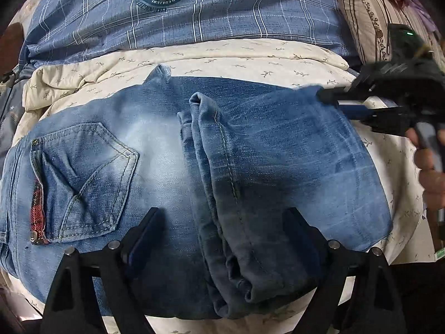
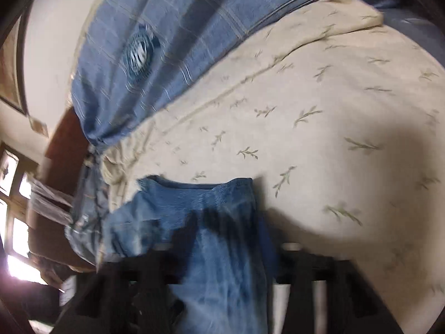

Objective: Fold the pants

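Blue denim pants point(image 1: 167, 150) lie folded on a cream leaf-print sheet point(image 1: 222, 58), back pocket at the left, a rolled leg fold down the middle. My left gripper point(image 1: 222, 225) is open just above the near part of the pants, its fingers either side of the rolled fold. My right gripper point(image 1: 331, 98) reaches in from the right at the pants' far right corner; its jaws look closed on the denim edge. In the blurred right wrist view the pants point(image 2: 222, 236) hang between the right gripper's fingers point(image 2: 222, 267).
A blue plaid duvet point(image 1: 194, 14) with a round badge lies behind the pants, also in the right wrist view point(image 2: 155, 41). A striped pillow point(image 1: 370, 19) sits at the far right. A window point(image 2: 14, 208) and wooden headboard show at left.
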Tool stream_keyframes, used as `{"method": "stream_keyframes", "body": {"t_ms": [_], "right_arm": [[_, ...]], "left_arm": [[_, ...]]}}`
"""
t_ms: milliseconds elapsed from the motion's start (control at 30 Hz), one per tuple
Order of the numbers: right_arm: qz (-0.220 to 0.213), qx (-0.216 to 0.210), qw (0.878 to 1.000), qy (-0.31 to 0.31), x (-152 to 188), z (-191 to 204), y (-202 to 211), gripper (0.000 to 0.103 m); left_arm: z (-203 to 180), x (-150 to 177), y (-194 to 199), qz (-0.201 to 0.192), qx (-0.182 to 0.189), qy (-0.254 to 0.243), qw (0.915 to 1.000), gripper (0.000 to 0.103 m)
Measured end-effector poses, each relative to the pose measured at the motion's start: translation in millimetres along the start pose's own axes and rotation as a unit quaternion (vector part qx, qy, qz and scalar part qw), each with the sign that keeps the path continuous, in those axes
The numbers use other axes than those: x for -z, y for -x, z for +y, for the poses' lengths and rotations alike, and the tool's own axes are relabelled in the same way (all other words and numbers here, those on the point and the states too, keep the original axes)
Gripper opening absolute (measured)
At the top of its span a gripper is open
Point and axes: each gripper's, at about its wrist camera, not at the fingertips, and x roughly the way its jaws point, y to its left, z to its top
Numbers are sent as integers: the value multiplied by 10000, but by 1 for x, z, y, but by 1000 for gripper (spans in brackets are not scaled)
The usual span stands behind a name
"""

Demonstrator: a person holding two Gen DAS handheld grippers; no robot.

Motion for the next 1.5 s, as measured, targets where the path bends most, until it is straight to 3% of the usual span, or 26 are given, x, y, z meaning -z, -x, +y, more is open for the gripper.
{"method": "stream_keyframes", "body": {"t_ms": [67, 167, 233, 300, 333, 367, 433, 533, 600, 633, 667, 700, 767, 833, 900, 933, 967, 1067, 1167, 1333, 1433, 1500], "right_arm": [[-47, 431, 9986, 302, 1, 7, -3, 23], [-127, 822, 9957, 412, 4, 10, -6, 22], [-200, 772, 9961, 369, 7, 13, -1, 26], [-342, 461, 9983, 85, 9, 8, 17, 30], [-438, 309, 9986, -13, 12, 9, 29, 39], [-507, 203, 9985, -73, 20, 8, 43, 57], [-516, 118, 9986, 5, 36, 14, 59, 66], [-349, 191, 9991, 121, 71, 17, 69, 66], [-212, 122, 9997, 50, 89, 13, 66, 65], [-100, 215, 9996, 127, 96, 13, 59, 57], [164, 612, 9975, 309, 103, 13, 45, 34], [338, 890, 9947, 386, 108, 11, 34, 31], [257, 974, 9941, 392, 110, 12, 36, 30], [172, 1142, 9917, 570, 108, 24, 44, 31], [155, 1325, 9888, 674, 103, 33, 51, 44], [25, 1461, 9865, 736, 101, 39, 56, 62], [-109, 1447, 9864, 768, 96, 43, 60, 64], [-176, 790, 9928, 886, 86, 65, 62, 64], [50, -136, 9952, 971, 69, 96, 40, 64], [758, -1097, 9900, 460, 33, 119, -42, 64], [855, -874, 9925, -9, 22, 103, -93, 65], [753, -1217, 9893, -274, 18, 93, -92, 64]], "left_arm": [[-1, 2, 1, -31, -1, -23, 10000, 90], [-3, 5, 2, -63, -40, -12, 10000, 91], [-1, 4, 0, -61, -58, -31, 10000, 91], [1, 1, 3, -22, 5, 17, 10000, 91], [4, -1, 4, -22, 13, 68, 10000, 91], [8, -2, 6, -37, 28, 134, 9999, 91], [15, -3, 17, -198, 122, 254, 9994, 91], [19, -3, 26, -318, 125, 333, 9989, 91], [17, 0, 21, -255, -77, 233, 9994, 91], [14, 2, 13, -91, -224, 150, 9996, 91], [12, 4, 4, 80, -300, 98, 9995, 92], [10, 6, 3, -7, -343, 50, 9994, 92], [10, 3, 9, 57, -318, 42, 9995, 92], [18, 1, 23, -42, -10, 306, 9995, 92], [30, 1, 41, -271, 71, 491, 9984, 92], [37, 2, 48, -378, 104, 557, 9977, 92], [44, 5, 57, -498, 117, 646, 9966, 92], [84, 19, 78, -858, -52, 1060, 9906, 92], [121, 25, 83, -1062, -289, 1396, 9841, 92], [170, 37, 84, -1044, -362, 2022, 9731, 92], [176, 39, 82, -1117, -368, 1975, 9732, 92], [176, 38, 82, -1182, -336, 1948, 9731, 92]]}}
